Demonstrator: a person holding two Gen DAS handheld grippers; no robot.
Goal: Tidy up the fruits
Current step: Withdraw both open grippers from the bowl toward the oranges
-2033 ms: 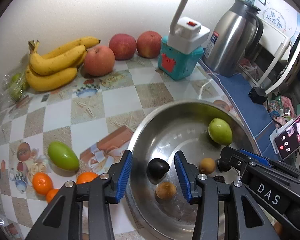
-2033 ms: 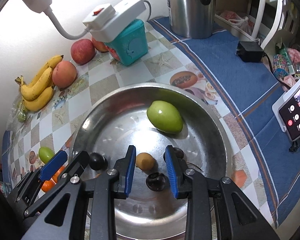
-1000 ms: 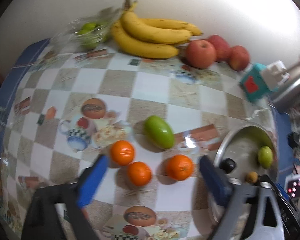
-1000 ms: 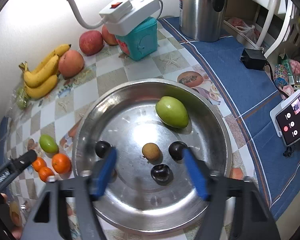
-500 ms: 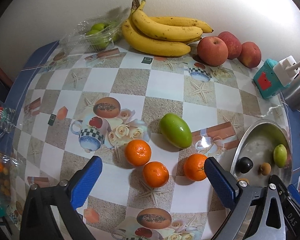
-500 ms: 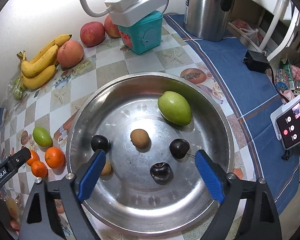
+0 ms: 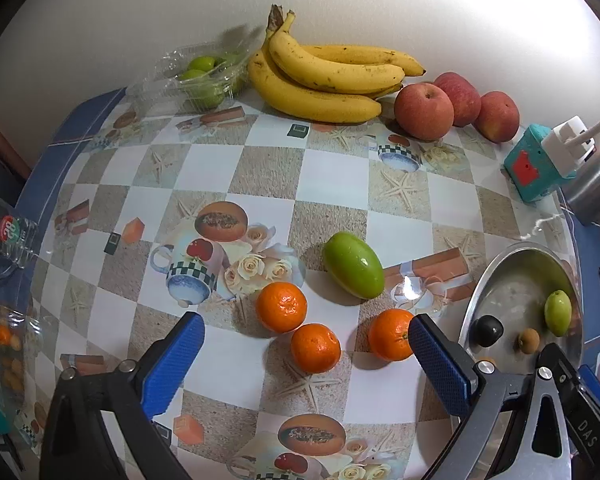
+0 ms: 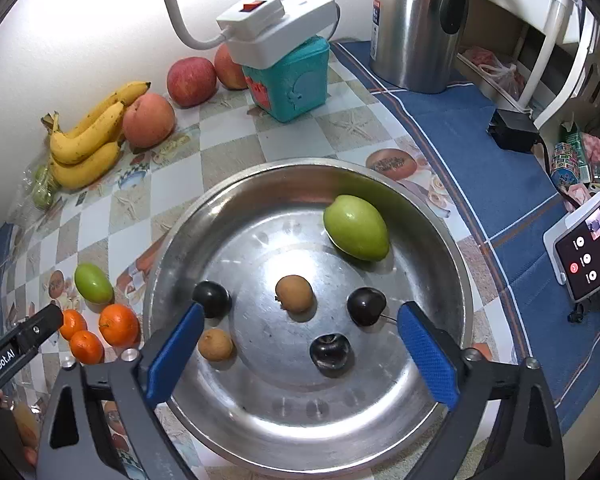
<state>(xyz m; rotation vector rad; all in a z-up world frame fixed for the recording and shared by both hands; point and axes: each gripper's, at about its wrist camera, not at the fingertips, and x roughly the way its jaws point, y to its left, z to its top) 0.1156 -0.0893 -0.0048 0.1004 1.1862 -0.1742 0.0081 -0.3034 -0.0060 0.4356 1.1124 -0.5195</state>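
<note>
The right tongs [image 8: 300,340] are seen spread wide above the steel bowl [image 8: 440,240], their jaws having just been opening, with nothing gripped; a dark cherry [image 8: 331,354] lies loose in the bowl between the blue pads. A brown longan [image 8: 294,293], a second longan [image 8: 215,344], two more dark fruits [image 8: 366,306] and a green fruit [image 8: 356,227] are also held by the bowl. The left tongs [image 7: 306,356] are likewise spread wide and empty over the bench [image 7: 332,184], where three oranges [image 7: 315,347] are grouped just beside one another between the pads. Farther off, a second green fruit [image 7: 353,265] is seen, then bananas [image 7: 324,76] and apples [image 7: 423,110] against the wall.
</note>
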